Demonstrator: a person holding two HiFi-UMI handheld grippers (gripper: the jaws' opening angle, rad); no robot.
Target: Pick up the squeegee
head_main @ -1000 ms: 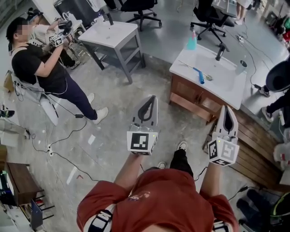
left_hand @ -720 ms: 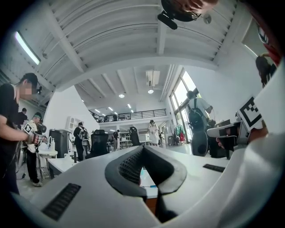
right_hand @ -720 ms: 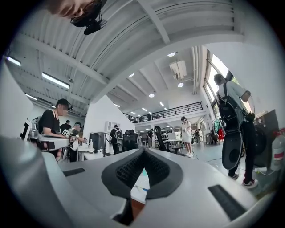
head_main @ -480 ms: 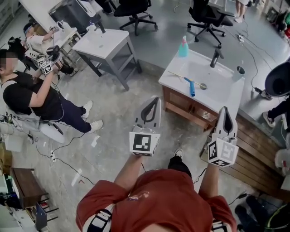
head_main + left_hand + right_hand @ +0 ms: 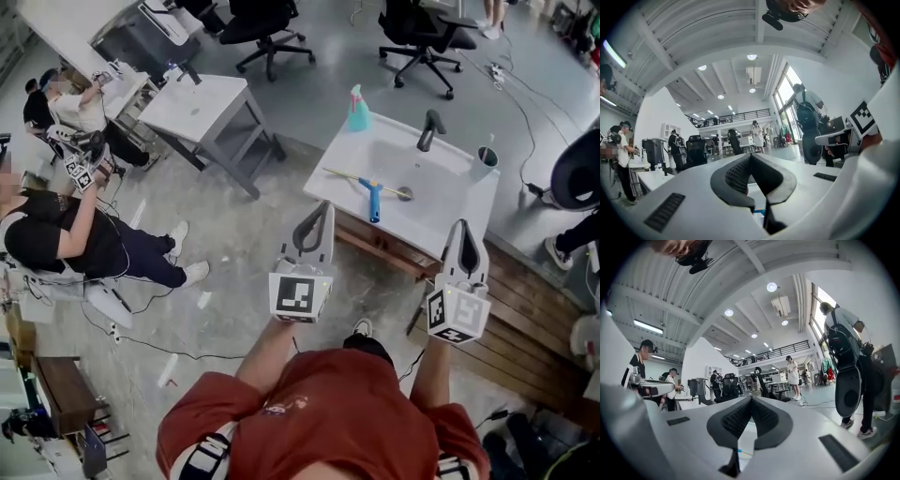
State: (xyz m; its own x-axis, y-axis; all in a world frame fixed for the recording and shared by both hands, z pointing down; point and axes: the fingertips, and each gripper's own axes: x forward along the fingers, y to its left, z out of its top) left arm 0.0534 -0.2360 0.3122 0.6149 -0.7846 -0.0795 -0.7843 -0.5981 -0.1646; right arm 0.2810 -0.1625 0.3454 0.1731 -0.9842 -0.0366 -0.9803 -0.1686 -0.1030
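The squeegee (image 5: 373, 198), with a blue handle and a long thin blade, lies in the basin of a white sink counter (image 5: 448, 208) in the head view. My left gripper (image 5: 321, 208) is held level in front of the counter's near edge, its jaws shut and empty. Short of the counter's near right part, my right gripper (image 5: 464, 228) is likewise shut with nothing in it. Neither touches the squeegee. In the left gripper view the pads (image 5: 740, 171) meet at their tips. The right gripper view shows its pads (image 5: 761, 416) closed together too.
On the counter stand a teal spray bottle (image 5: 357, 110), a black faucet (image 5: 427, 129) and a cup (image 5: 484, 157). A grey table (image 5: 202, 103) is at the back left, with office chairs (image 5: 424, 36) behind. A seated person (image 5: 66, 239) is at left. Wooden boards (image 5: 525, 314) lie at right.
Both grippers have moved forward toward the sink counter, which now lies closer in front of them. Their jaws have stayed shut and empty.
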